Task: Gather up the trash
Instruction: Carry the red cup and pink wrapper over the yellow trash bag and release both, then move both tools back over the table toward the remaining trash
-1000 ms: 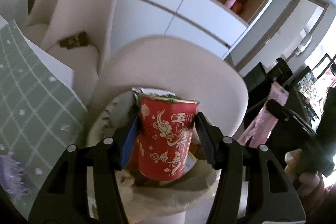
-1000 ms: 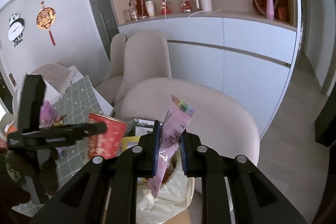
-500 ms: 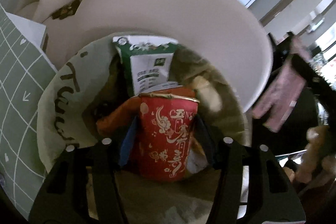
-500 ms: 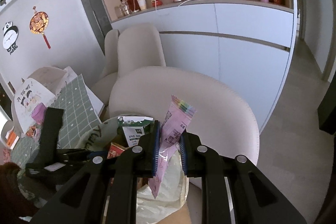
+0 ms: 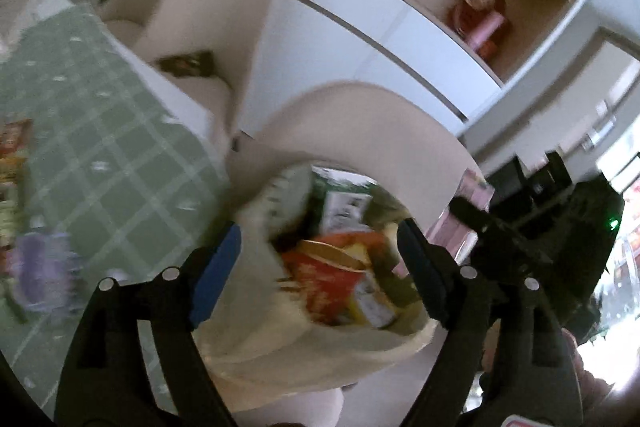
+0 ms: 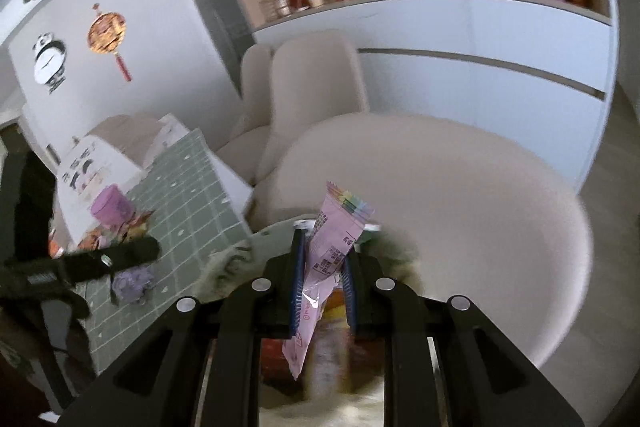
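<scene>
Left tongs (image 5: pixel 320 259) are opening, nothing between them, above the crinkly bag (image 5: pixel 304 359); right tongs (image 6: pixel 322 279) clamp a glossy pink wrapper (image 6: pixel 332 251).

No lettering can be read: print on the pink wrapper (image 6: pixel 332 255) and the red cup (image 5: pixel 324 283) is too blurred.

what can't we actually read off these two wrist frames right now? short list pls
- Red cup, left wrist view: motion blur smears its print, and the trash bag rim hides its base.
- Pink wrapper, right wrist view: small print unreadable; the right hand-held gripper covers its middle.
- Bag contents, right wrist view: blurred and blocked by the gripper body.
- Left hand-held gripper, jaws opening: nothing pressed between the pads.
- Items on the green tablecloth, left wrist view: blurred, cut off by the edge.
</scene>
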